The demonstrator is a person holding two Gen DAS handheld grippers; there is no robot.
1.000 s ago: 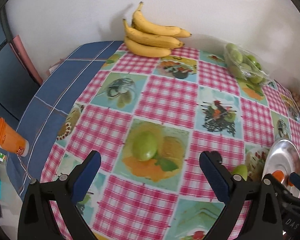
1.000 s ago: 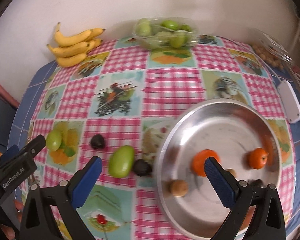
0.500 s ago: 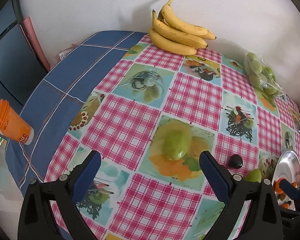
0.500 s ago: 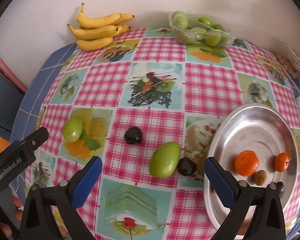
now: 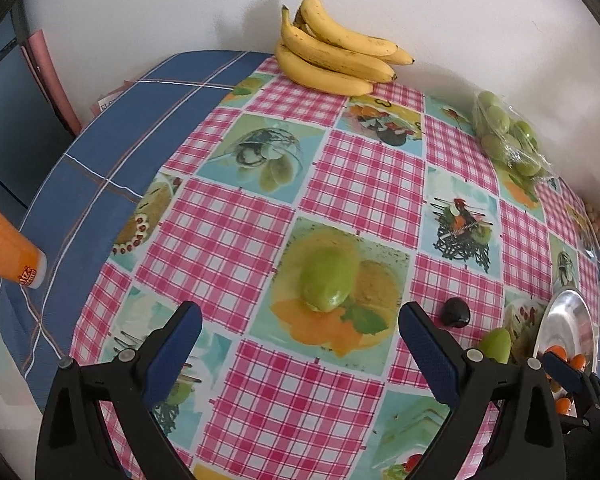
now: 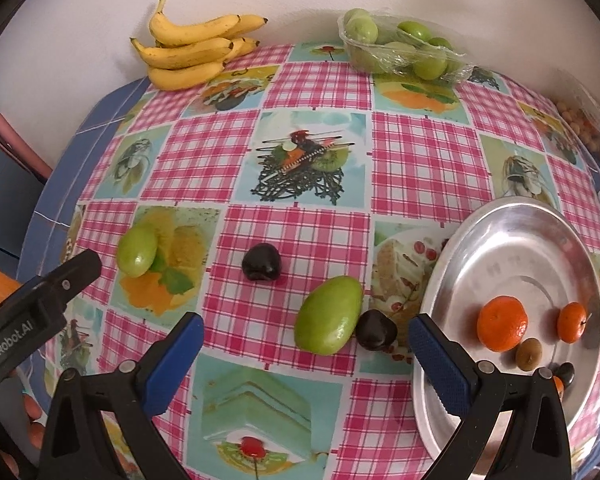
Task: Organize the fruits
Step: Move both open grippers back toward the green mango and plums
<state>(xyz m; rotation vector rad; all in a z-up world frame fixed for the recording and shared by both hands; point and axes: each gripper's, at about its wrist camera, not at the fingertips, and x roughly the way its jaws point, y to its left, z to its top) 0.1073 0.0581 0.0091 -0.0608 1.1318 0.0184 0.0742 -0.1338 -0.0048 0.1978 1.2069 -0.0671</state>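
Item: green mango (image 5: 327, 279) on tablecloth (image 5: 227, 240), centred just ahead of L gripper (image 5: 297, 332), jaws spread & empty; R gripper (image 6: 306, 344) likewise spread nr 2nd mango (image 6: 328, 315); best approach: lower straight, straddle fruit's narrow axis, squeeze gently.

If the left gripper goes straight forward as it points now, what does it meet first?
Most likely the green fruit, which lies between the open left gripper and the bananas, though depth is uncertain.
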